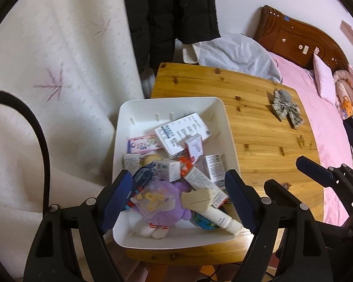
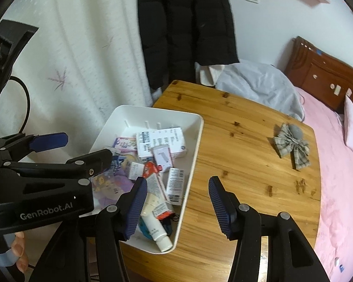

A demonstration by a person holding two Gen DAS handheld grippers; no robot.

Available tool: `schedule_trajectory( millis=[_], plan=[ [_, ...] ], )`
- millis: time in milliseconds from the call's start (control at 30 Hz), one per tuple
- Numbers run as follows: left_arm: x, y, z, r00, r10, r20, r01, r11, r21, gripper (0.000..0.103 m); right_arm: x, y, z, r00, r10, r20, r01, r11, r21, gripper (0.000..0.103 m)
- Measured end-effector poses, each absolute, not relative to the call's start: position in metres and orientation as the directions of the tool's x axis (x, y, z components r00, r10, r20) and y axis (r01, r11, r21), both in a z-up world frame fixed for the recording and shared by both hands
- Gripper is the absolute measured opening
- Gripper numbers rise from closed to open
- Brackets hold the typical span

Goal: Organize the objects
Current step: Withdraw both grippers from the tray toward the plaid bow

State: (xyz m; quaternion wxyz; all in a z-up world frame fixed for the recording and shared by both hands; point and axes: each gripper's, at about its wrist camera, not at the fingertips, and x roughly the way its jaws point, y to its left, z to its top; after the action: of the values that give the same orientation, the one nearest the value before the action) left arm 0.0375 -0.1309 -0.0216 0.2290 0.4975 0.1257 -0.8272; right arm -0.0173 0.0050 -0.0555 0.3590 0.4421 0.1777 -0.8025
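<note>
Judging by how things lie, the sorting is nearly done: the white bin [image 1: 169,103] at the left edge of the bench [image 1: 258,127] already holds a jumble of small boxes [image 1: 181,131], a purple plush toy [image 1: 163,208], a white tube [image 1: 220,222] and other packets. One thing is left out on the wood, a plaid bow hair clip [image 1: 286,108] lying well apart from the bin, toward the pink bed [image 1: 317,108].

The left tool [image 1: 178,199] hovers above the near end of the bin with its jaws spread wide and nothing clamped; the plush toy and tube lie below the gap, not gripped. The right tool [image 2: 176,206] hangs just beside the bin's right wall, jaws apart and empty, with bare wood and the bin's edge showing between them. A person's fingers [image 2: 20,253] show under the left tool in the right wrist view.

What probably remains is fetching the bow into the bin; the right tool is the nearer one to it.
</note>
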Motion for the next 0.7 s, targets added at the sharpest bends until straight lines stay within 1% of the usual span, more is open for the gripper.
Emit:
schedule_trajectory(
  millis=[233, 467, 633, 700],
  plan=[
    [0.009, -0.104, -0.019, -0.410, -0.242, -0.879, 0.450, -0.893, 0.036, 0.084, -0.047, 0.043, -0.054, -0.383, -0.407, -0.830, 0.674, -0.737, 0.050, 0.056],
    [-0.036, -0.068, -0.016, -0.424, -0.228, -0.876, 0.383, -0.922, 0.055, 0.084, -0.099, 0.094, -0.059, -0.413, -0.378, -0.829, 0.592, -0.803, 0.071, 0.056],
    [-0.080, -0.041, -0.017, -0.424, -0.215, -0.880, 0.342, -0.937, 0.064, 0.084, -0.147, 0.132, -0.067, -0.438, -0.341, -0.832, 0.544, -0.837, 0.057, 0.059],
    [-0.098, -0.030, -0.020, -0.420, -0.213, -0.882, 0.325, -0.943, 0.072, 0.084, -0.171, 0.147, -0.070, -0.453, -0.323, -0.831, 0.526, -0.849, 0.043, 0.062]
  ],
)
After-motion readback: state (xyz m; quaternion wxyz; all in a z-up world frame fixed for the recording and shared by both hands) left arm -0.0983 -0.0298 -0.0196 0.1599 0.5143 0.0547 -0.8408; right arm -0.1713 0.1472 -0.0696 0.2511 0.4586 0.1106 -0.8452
